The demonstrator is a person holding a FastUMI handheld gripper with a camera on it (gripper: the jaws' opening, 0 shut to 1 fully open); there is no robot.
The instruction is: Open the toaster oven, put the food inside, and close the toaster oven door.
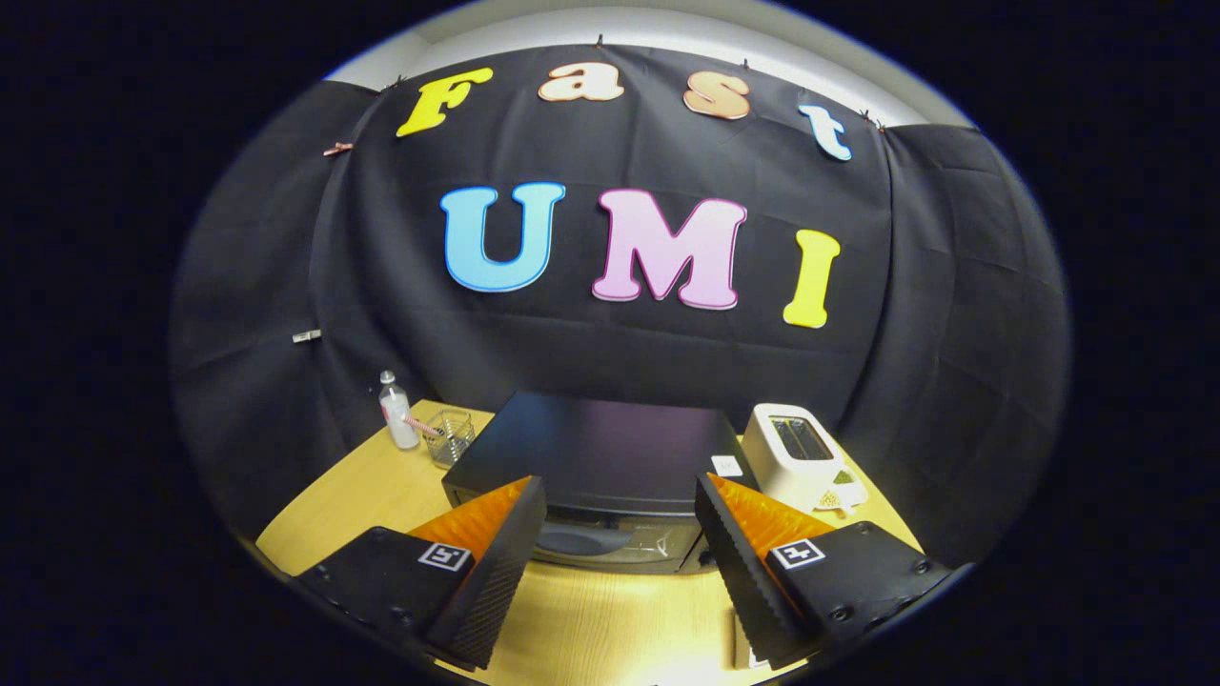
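Note:
A black toaster oven (596, 453) stands on the wooden table (372, 495), just beyond my fingers. Its glass door (610, 543) faces me and looks shut, seen between the fingers. My gripper (620, 562) hovers above the table in front of the oven, open, with nothing between its fingers. No food is in sight from here.
A white slot toaster (801, 453) stands right of the oven. Left of the oven are a clear bottle (397, 412) and a small wire basket (450, 436). Bare wood (591, 619) lies under the fingers. A small white thing (743, 648) lies by the right finger.

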